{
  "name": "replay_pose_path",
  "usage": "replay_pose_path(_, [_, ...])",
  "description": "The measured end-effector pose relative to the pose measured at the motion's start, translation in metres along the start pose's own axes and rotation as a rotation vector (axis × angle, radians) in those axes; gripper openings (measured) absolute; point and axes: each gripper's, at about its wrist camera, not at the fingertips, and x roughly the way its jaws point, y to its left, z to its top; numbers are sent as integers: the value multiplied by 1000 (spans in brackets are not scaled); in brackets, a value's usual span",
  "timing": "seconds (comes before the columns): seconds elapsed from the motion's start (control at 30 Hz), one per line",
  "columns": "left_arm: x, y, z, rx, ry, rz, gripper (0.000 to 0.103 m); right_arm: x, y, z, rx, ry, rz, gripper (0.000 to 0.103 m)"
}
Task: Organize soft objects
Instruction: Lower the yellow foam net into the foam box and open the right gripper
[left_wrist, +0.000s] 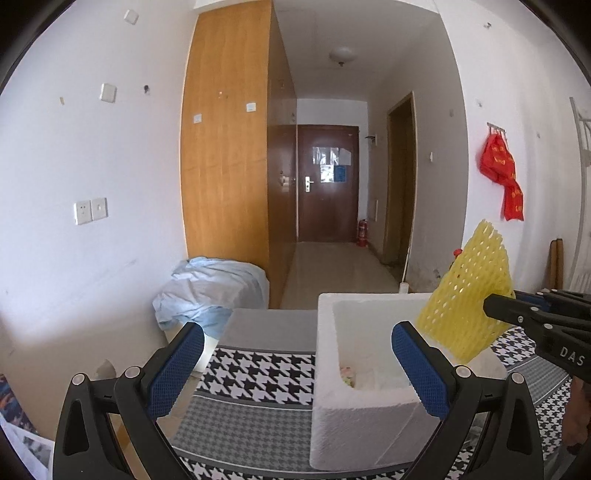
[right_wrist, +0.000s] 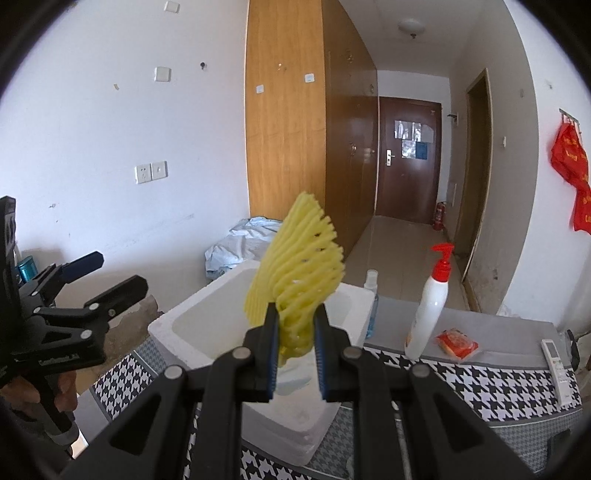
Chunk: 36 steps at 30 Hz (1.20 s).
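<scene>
My right gripper (right_wrist: 295, 321) is shut on a yellow foam net sleeve (right_wrist: 299, 273) and holds it upright above a white foam box (right_wrist: 207, 314). In the left wrist view the sleeve (left_wrist: 465, 295) hangs over the right side of the box (left_wrist: 354, 421), gripped by the right gripper (left_wrist: 495, 308) coming in from the right. My left gripper (left_wrist: 297, 347) is open and empty, its blue-padded fingers either side of the box's near left part. It also shows at the left of the right wrist view (right_wrist: 110, 273). Something pale lies inside the box.
The box stands on a table with a houndstooth cloth (left_wrist: 258, 373). On the table to the right are a white pump bottle with red top (right_wrist: 430, 306), a small spray bottle (right_wrist: 371, 295), a red packet (right_wrist: 456, 343) and a remote (right_wrist: 557, 360). A bundle of light blue cloth (left_wrist: 210, 291) lies beyond the table.
</scene>
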Motion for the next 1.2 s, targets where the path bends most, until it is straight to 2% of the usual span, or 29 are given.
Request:
replay_pose_path(0.23, [-6, 5, -4, -6, -3, 15, 102, 16, 7, 2, -13, 25, 4, 21])
replay_pose_path(0.6, [-5, 9, -9, -24, 13, -16, 102, 32, 8, 4, -12, 76, 3, 21])
replay_pose_path(0.7, [-4, 9, -8, -25, 14, -17, 102, 37, 6, 4, -2, 95, 11, 34])
replay_pose_path(0.77, [-4, 9, -9, -27, 13, -15, 102, 38, 5, 4, 1, 100, 12, 54])
replay_pose_path(0.83, [-3, 10, -10, -28, 15, -13, 102, 36, 5, 4, 3, 93, 14, 64])
replay_pose_path(1.2, [-7, 4, -10, -20, 12, -13, 102, 17, 7, 1, -4, 72, 25, 68])
